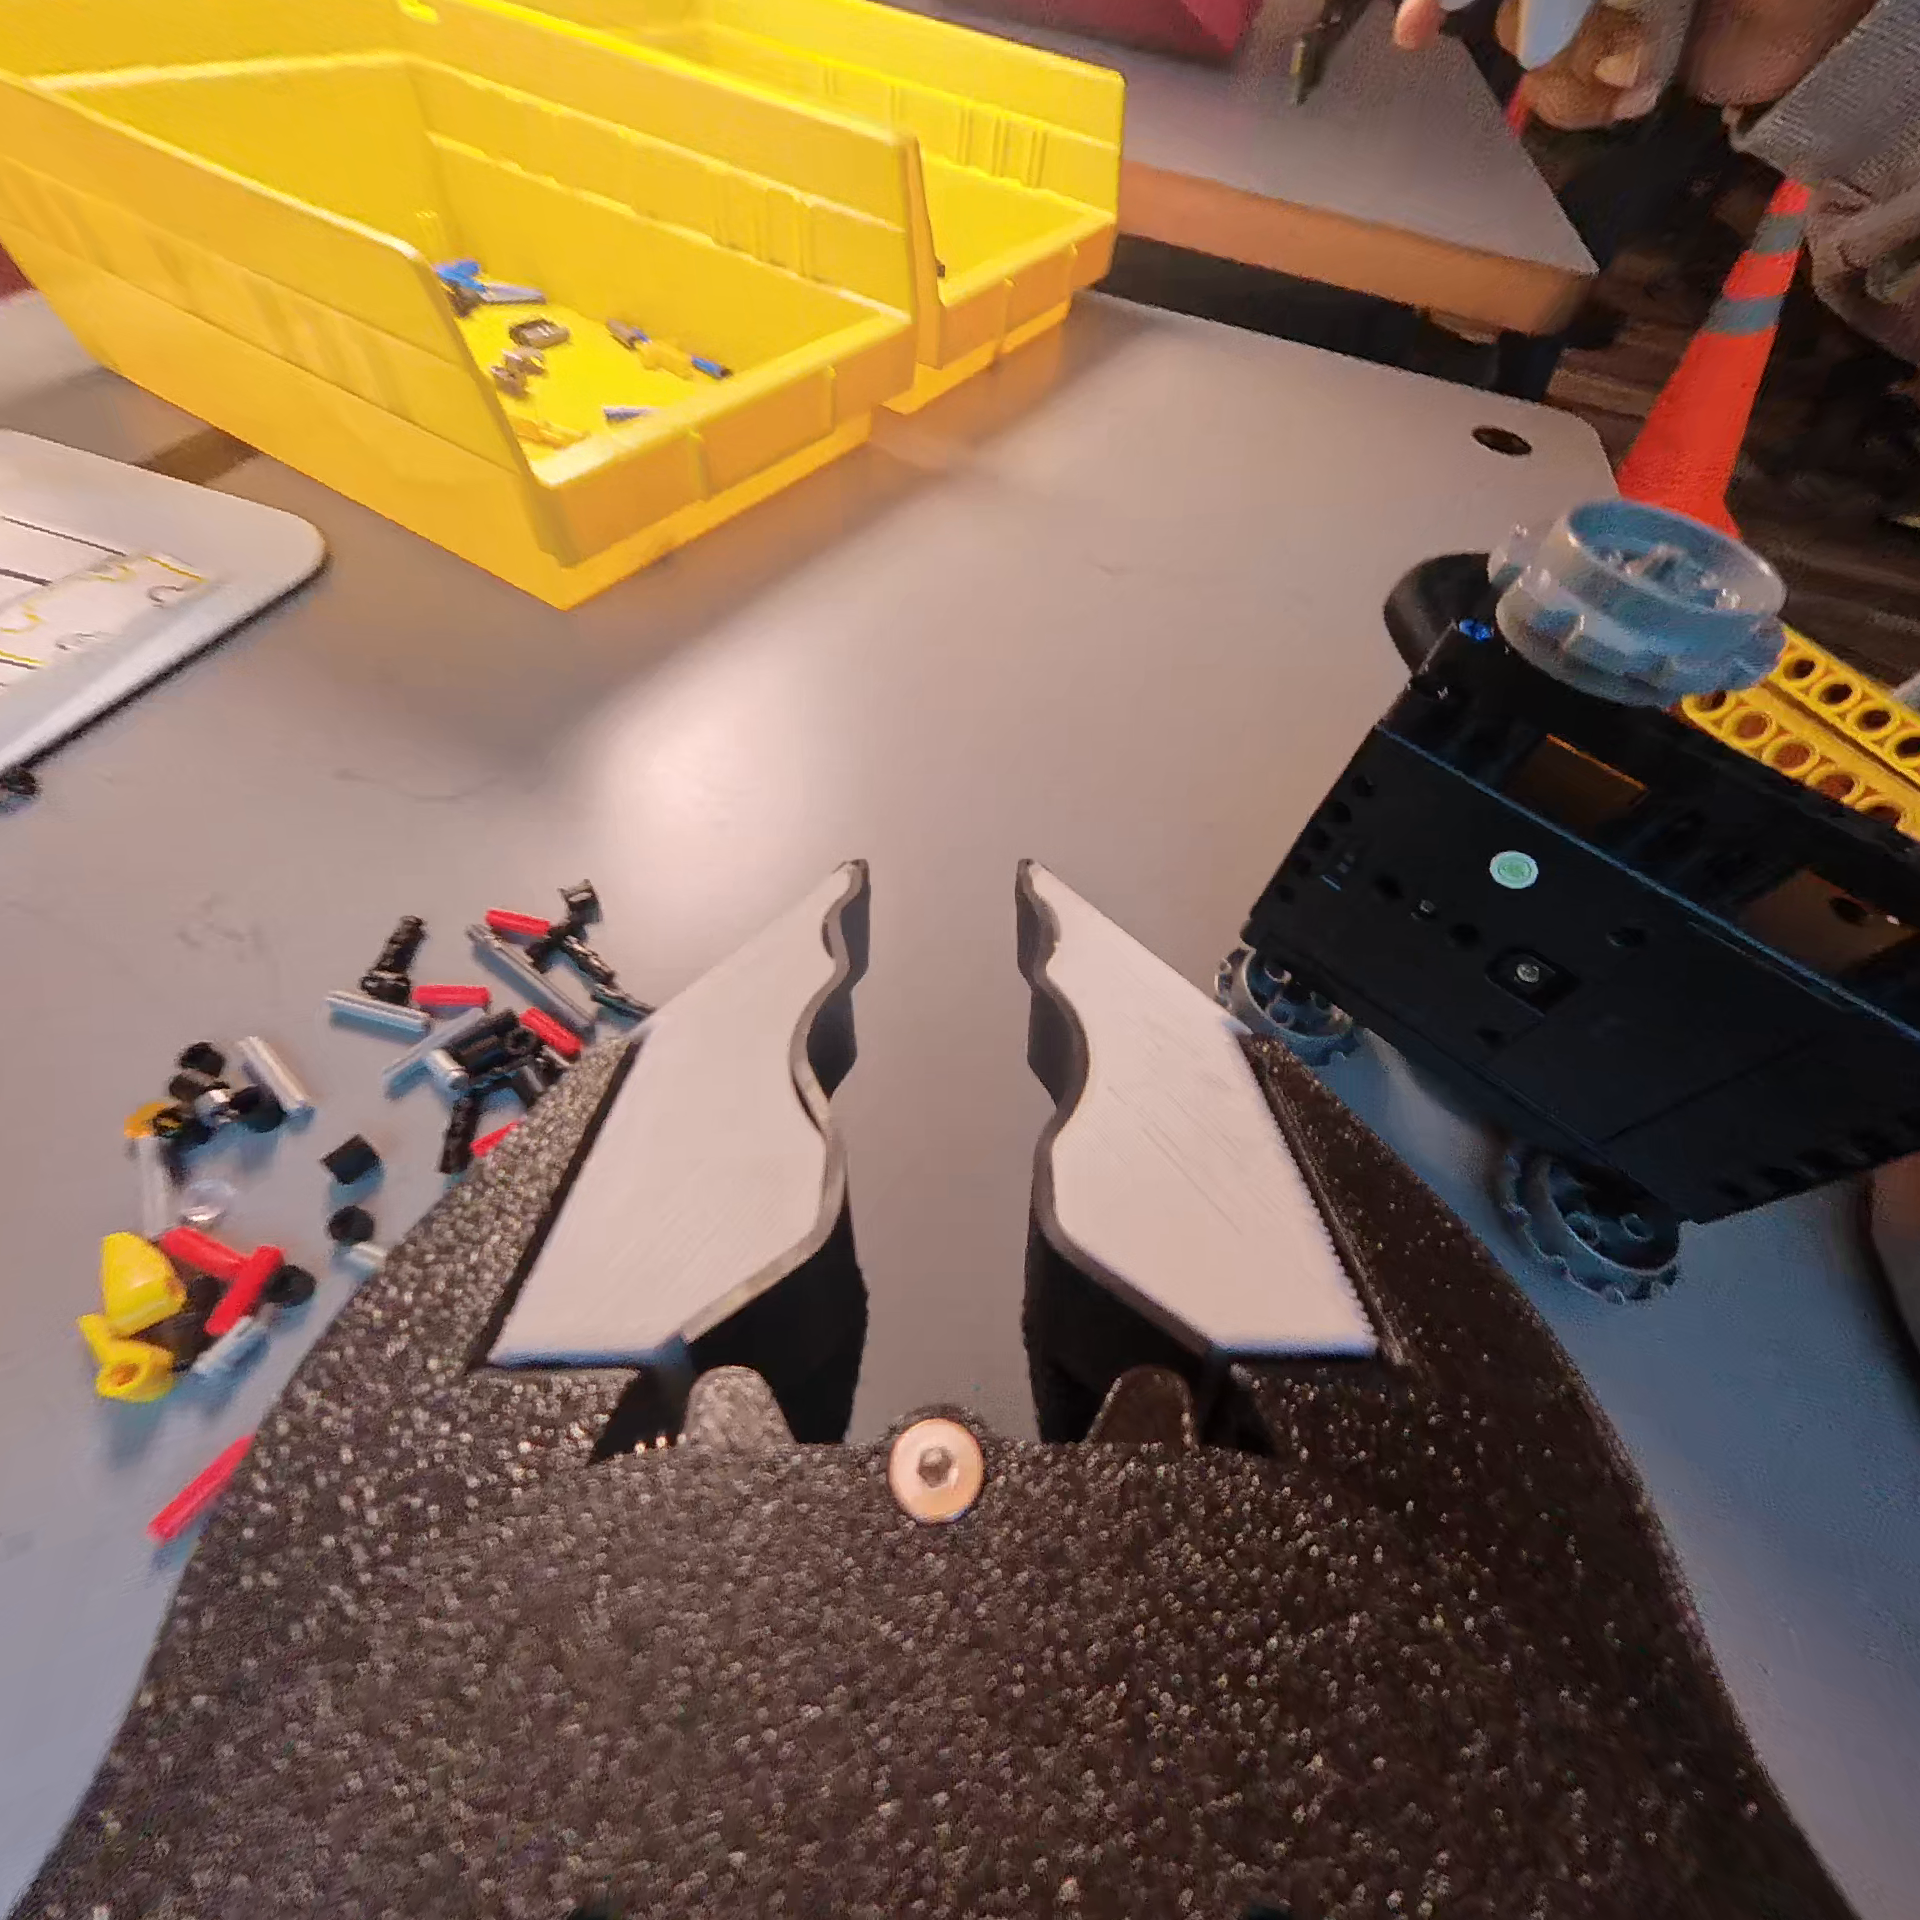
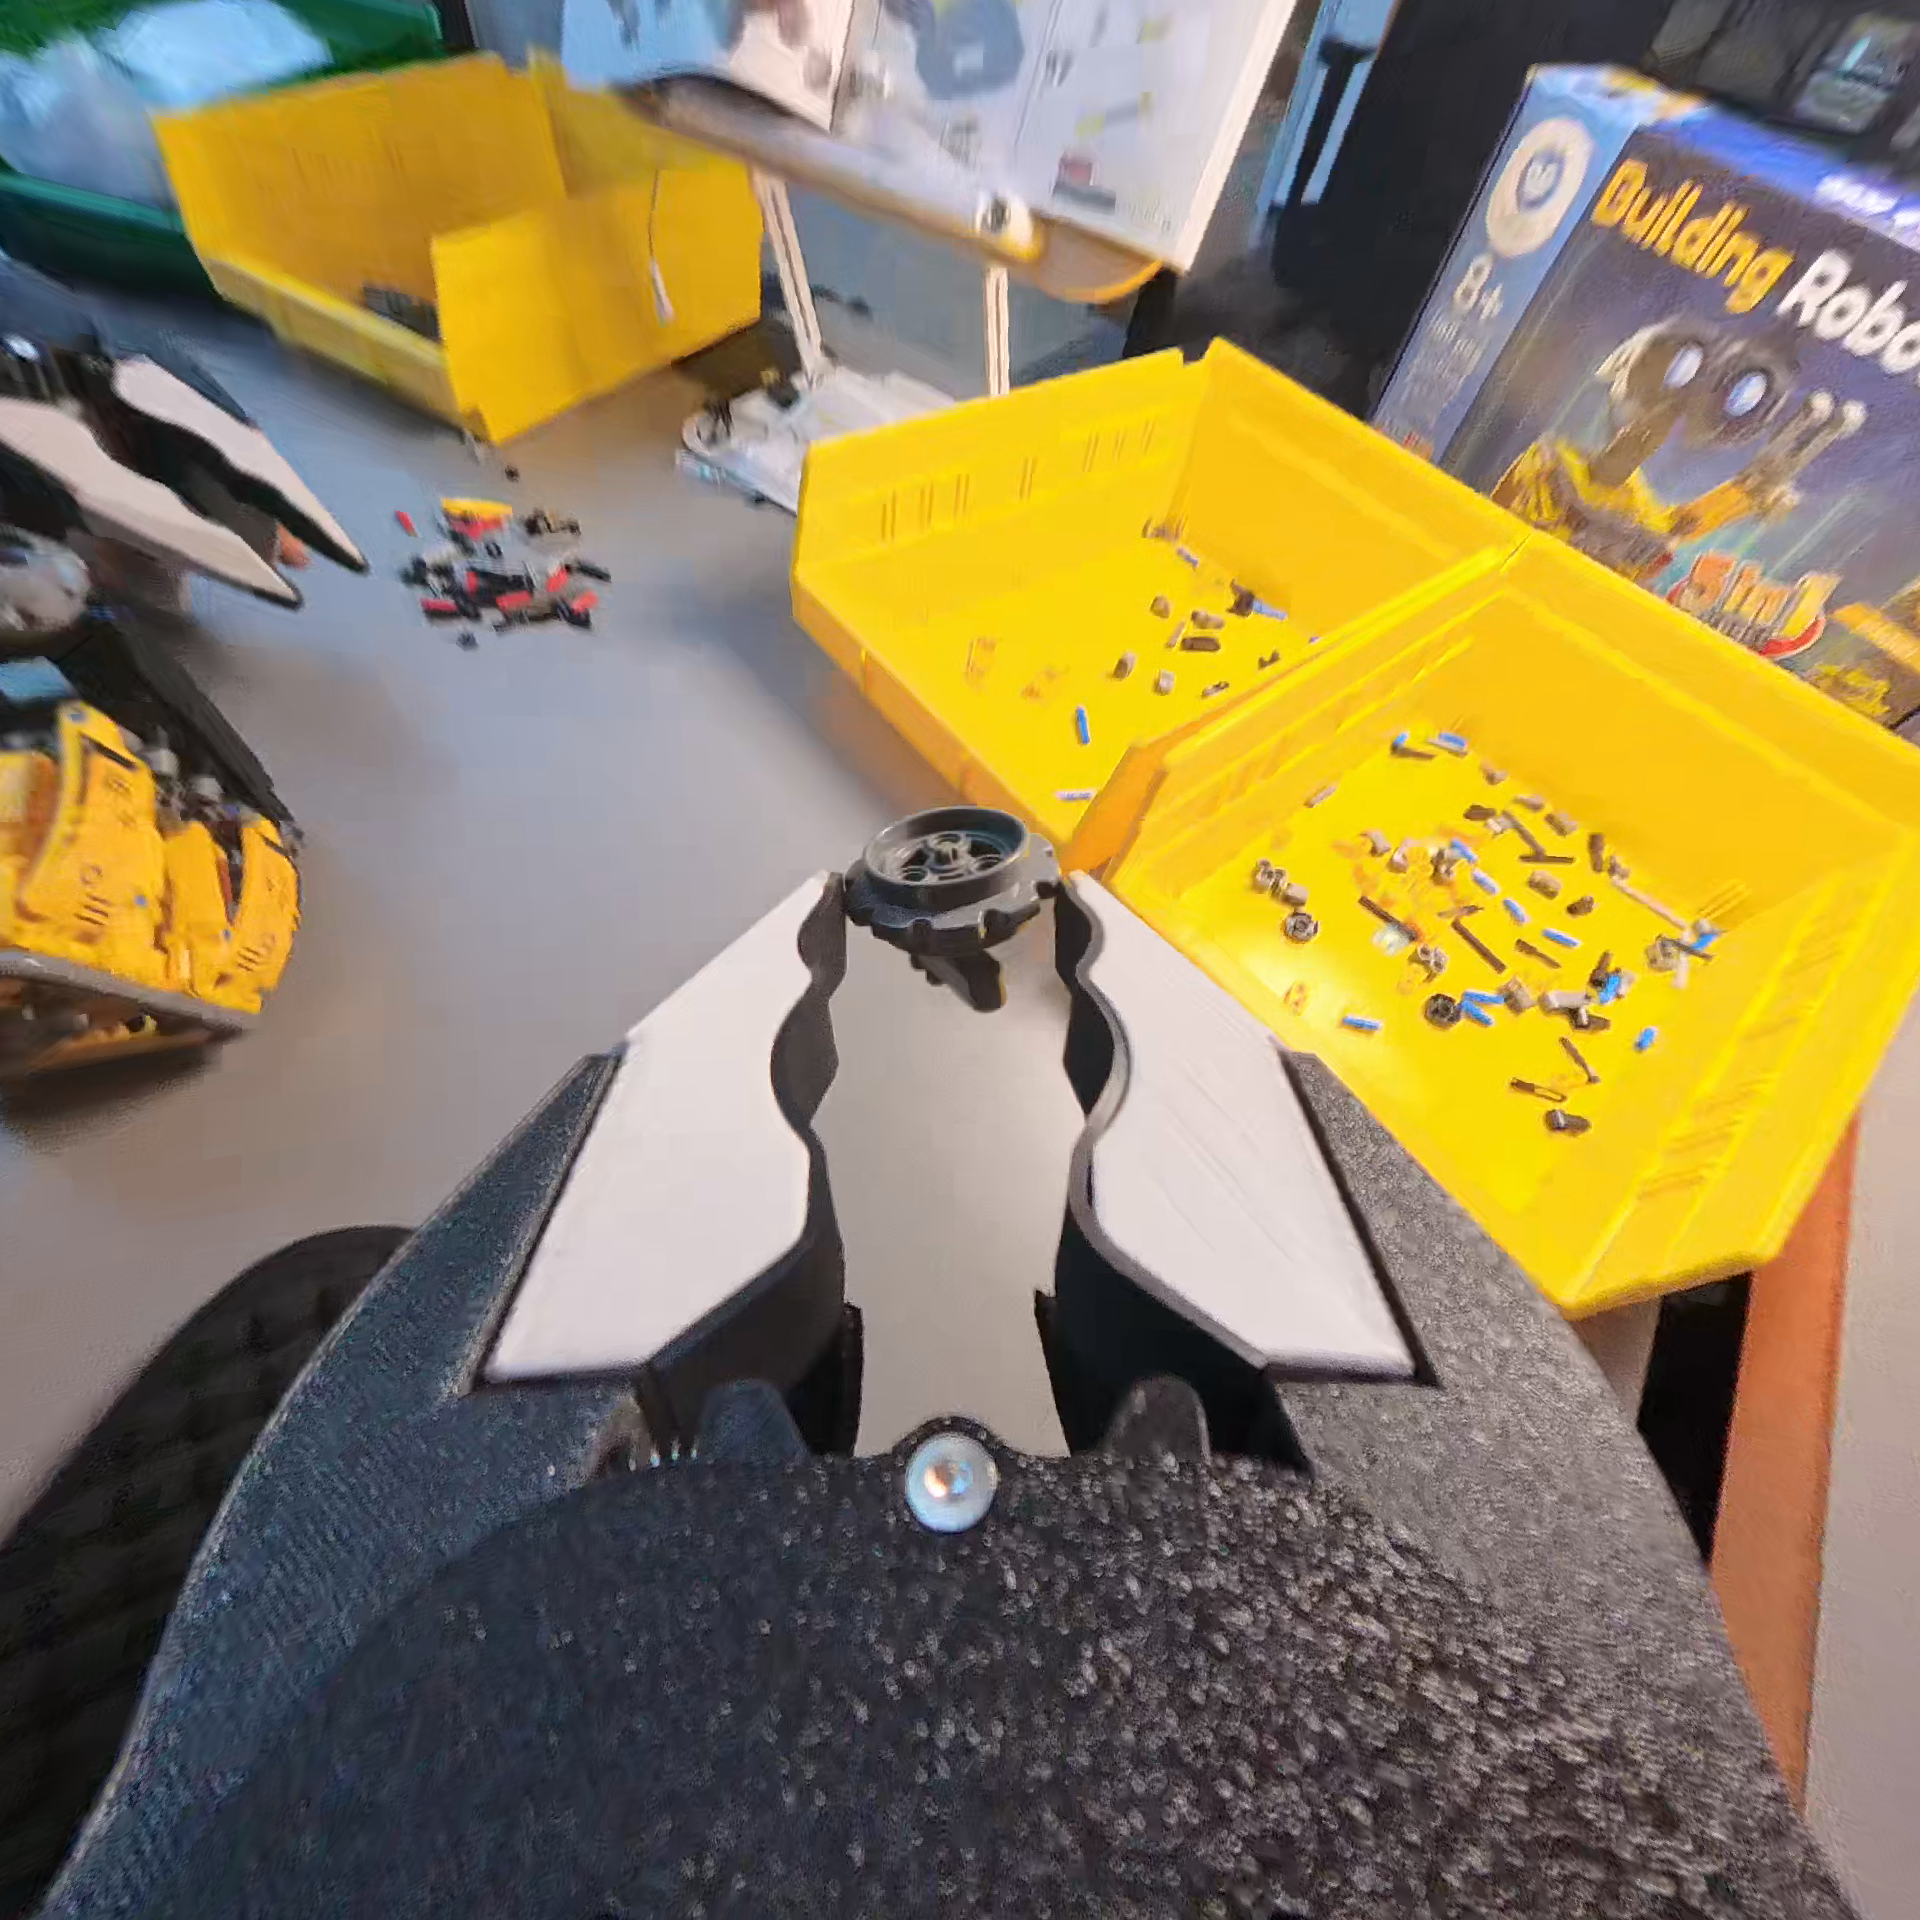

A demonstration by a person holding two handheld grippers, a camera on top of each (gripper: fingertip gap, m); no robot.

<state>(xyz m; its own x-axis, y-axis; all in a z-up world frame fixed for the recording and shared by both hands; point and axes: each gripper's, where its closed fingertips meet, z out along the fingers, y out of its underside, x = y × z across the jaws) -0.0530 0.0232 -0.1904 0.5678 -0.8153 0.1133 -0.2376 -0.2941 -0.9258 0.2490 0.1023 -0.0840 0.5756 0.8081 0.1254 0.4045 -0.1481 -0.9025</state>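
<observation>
My right gripper (image 2: 948, 883) is shut on a dark grey toothed wheel (image 2: 948, 873) with a short black axle piece under it, held above the grey table beside two yellow bins (image 2: 1507, 1226). My left gripper (image 1: 940, 883) is open and empty, low over the table. A black and yellow brick-built vehicle (image 1: 1579, 935) with grey wheels lies tipped just to its right; the vehicle also shows in the right wrist view (image 2: 135, 873). A pile of small red, black, grey and yellow parts (image 1: 416, 1049) lies to its left. The left gripper also shows in the right wrist view (image 2: 332, 582).
Yellow bins (image 1: 623, 343) with small parts stand at the back of the table. An instruction sheet (image 1: 125, 592) lies at the left edge. An orange cone (image 1: 1714, 343) and a person's hand (image 1: 1590, 52) are beyond the table. A toy kit box (image 2: 1683, 364) stands behind the bins. Tip to tip, the grippers are about 35 cm apart.
</observation>
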